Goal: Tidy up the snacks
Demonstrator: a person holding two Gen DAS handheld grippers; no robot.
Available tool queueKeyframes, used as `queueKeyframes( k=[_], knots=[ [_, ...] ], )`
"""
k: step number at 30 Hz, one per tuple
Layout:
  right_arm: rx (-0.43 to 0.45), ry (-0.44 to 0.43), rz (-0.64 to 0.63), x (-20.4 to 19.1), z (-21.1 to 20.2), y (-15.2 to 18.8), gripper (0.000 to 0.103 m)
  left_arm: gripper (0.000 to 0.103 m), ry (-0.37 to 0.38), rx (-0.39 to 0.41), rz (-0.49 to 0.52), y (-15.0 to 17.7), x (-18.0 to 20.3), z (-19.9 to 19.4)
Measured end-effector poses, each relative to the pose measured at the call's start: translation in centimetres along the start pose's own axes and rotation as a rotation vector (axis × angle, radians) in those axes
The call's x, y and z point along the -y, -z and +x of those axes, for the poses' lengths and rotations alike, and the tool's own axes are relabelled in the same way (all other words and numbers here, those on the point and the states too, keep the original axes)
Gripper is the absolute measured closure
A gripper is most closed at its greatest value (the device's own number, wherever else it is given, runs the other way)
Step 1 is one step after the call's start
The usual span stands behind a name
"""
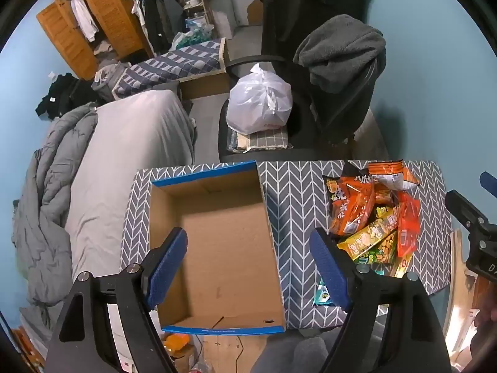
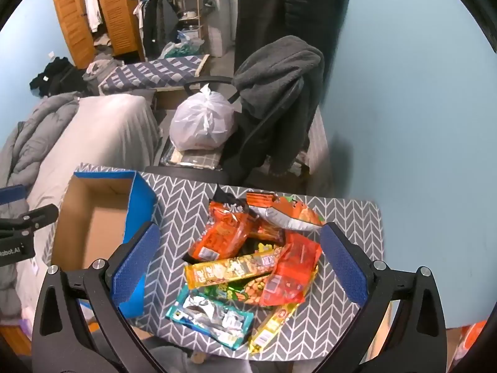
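An empty cardboard box point(image 1: 217, 242) with blue outer walls lies on the left of a small table with a grey chevron cloth point(image 1: 292, 205). My left gripper point(image 1: 248, 264) hovers over the box, open, nothing between its blue pads. A heap of snack packets point(image 2: 248, 258) lies on the cloth to the right: orange bags point(image 2: 223, 236), a long yellow packet point(image 2: 230, 270), a red-orange bag point(image 2: 292, 273), a teal-and-silver packet point(image 2: 211, 317). My right gripper point(image 2: 239, 267) hangs above the heap, wide open and clear of it. The box point(image 2: 93, 217) shows at left in the right wrist view.
Behind the table stands an office chair point(image 1: 335, 93) draped with dark clothing, a white plastic bag point(image 1: 261, 102) on its seat. A bed with grey bedding point(image 1: 124, 161) runs along the left. The blue wall point(image 2: 419, 124) is close on the right. The other gripper's body point(image 1: 475, 233) shows at the right edge.
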State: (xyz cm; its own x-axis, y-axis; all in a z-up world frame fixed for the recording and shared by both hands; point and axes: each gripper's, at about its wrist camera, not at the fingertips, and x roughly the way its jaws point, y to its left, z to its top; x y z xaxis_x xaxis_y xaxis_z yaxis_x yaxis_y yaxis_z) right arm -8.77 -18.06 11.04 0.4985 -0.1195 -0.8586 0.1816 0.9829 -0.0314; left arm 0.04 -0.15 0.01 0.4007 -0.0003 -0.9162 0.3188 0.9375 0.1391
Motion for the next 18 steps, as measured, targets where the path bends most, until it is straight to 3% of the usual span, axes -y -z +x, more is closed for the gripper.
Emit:
queueKeyframes(
  k=[3, 18],
  knots=[
    [0.001, 0.005, -0.001, 0.0, 0.0, 0.0, 0.002, 0.021, -0.035, 0.009, 0.020, -0.4, 0.9, 0.0],
    [-0.004, -0.002, 0.005, 0.4, 0.0, 0.1, 0.002, 0.021, 0.011, 0.026, -0.008, 0.5, 0.5, -0.6]
  ],
)
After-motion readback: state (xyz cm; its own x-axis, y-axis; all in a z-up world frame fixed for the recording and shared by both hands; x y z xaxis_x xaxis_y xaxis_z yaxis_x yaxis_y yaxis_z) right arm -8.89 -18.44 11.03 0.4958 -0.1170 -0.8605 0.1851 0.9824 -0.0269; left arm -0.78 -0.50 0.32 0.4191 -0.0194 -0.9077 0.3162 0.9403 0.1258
